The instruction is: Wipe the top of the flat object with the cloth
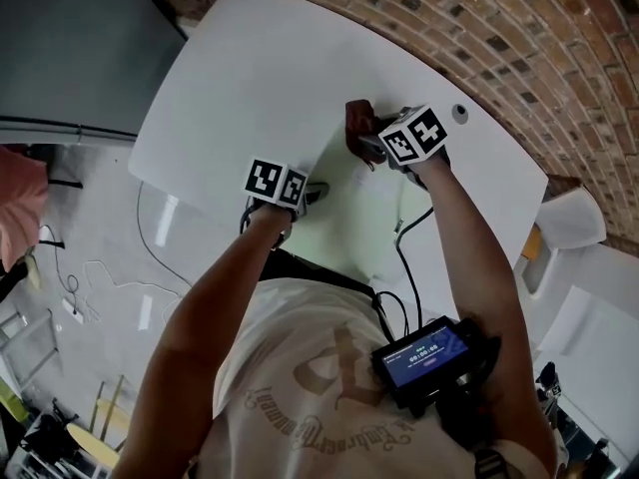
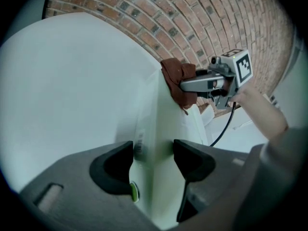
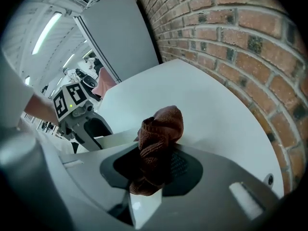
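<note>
Surface: a white table point(image 1: 250, 58) was seen below a brick wall point(image 1: 479, 28).
Flat object point(image 1: 349, 218): a pale panel was laid on the table near its front edge, with its near end taken between the left jaws.
Left gripper point(image 2: 153, 159): both pads were closed against the flat object's point(image 2: 168, 124) sides. The left forearm point(image 1: 220, 287) was stretched forward and down to the table's edge.
Right gripper point(image 3: 154, 163): the jaws were clamped on a bunched brown cloth point(image 3: 159, 134). The right forearm point(image 1: 469, 238) was reached further out than the left.
Cloth point(image 2: 177, 83): it was held at the panel's far end, touching it, well ahead of the left jaws.
</note>
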Motion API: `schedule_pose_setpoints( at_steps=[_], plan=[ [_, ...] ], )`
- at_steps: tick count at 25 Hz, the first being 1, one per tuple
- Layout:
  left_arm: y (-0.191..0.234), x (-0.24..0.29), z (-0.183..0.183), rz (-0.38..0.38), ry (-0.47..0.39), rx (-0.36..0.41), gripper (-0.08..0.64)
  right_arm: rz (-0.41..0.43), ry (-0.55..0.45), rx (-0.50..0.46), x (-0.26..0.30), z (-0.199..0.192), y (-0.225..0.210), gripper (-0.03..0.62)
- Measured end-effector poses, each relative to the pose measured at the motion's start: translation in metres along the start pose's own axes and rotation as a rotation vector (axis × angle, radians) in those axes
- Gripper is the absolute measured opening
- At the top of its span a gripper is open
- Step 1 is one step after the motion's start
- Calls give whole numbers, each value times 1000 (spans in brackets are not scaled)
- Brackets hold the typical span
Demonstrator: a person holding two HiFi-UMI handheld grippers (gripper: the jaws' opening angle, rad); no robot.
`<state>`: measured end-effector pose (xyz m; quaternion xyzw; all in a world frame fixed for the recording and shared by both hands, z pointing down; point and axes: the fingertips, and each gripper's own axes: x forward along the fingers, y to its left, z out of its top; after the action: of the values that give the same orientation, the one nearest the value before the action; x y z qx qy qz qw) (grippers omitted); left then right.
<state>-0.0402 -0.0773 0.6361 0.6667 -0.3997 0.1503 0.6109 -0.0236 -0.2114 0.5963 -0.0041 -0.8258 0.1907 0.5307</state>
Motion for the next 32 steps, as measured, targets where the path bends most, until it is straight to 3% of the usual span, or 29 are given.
schedule_pose_setpoints(
  at_steps=[21,25,28,32],
  plan=[
    [0,1,0,-18,13,10,279,-148,-48,305,-76,-144,-54,114],
    [1,2,-2,-39,5,-19,281,-190,-52,366,-88,-164,-60,114],
    [1,2,-2,-52,-5,-30,282,-193,-87,379,-100,-159,-54,112],
    [0,2,-2,-56,-13,-20,282,-140,-157,320,-110,-118,-31,112]
  ],
)
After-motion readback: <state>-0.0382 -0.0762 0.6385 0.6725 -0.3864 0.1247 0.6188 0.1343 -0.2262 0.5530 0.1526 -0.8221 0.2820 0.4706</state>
